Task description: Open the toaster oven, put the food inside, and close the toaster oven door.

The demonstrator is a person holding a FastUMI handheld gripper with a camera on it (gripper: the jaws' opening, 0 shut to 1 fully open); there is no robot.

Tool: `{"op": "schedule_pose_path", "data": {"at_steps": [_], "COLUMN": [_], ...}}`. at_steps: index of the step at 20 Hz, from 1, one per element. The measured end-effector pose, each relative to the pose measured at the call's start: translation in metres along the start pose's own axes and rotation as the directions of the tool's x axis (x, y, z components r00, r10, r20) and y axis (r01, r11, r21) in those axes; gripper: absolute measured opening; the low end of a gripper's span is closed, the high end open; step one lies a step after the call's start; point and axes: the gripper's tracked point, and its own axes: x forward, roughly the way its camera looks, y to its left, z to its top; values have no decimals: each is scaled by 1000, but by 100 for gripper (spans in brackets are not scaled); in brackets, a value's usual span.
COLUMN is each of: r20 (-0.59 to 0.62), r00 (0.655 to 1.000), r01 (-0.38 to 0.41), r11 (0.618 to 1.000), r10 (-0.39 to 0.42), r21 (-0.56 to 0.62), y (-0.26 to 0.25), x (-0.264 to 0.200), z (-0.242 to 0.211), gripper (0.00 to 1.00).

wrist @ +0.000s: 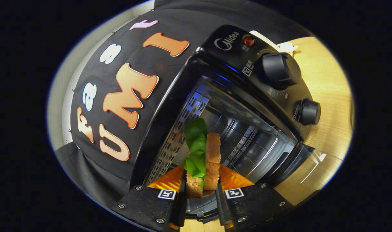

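A sandwich (205,164) of brown bread slices with green lettuce stands on edge between my two fingers, and my gripper (200,193) is shut on it. Just beyond it gapes the open cavity of the black toaster oven (238,135), with shiny metal walls and a perforated side panel. The view is rolled, so the oven appears tilted. The sandwich's far end reaches into the mouth of the cavity. The oven's lowered glass door (299,164) shows past the right finger. Two black knobs (279,69) sit on the oven's control panel.
The oven stands on a light wooden table (328,96). Orange finger mounts (165,180) flank the sandwich. The black cloth wall (96,154) hangs behind and beside the oven. A small white object (286,46) lies on the table behind the oven.
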Motion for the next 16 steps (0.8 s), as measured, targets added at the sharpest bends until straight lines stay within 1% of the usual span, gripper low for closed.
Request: {"op": "schedule_pose_path", "data": {"at_steps": [3,5,9,13,14,15,16], "r20": [56,74,112,94,100,97,96], "r00": [997,995,991,993,992,992,991], "r01": [61,85,109,103,114,121,129], "r11": [988,965,911,859,845,830,824], "r10": [-54,-69,-70,-64,-72,-81,-91], "r21": [-143,-246,-397,-501,-523,-545,-552], "y": [-8,-11,-8,-6,-7,-12,-15], "x": [-7,-13,-28,-35,-36,-37,-37], "z": [10,13,22,22,25,24,24], "gripper": [52,61,74,79,79,84,87]}}
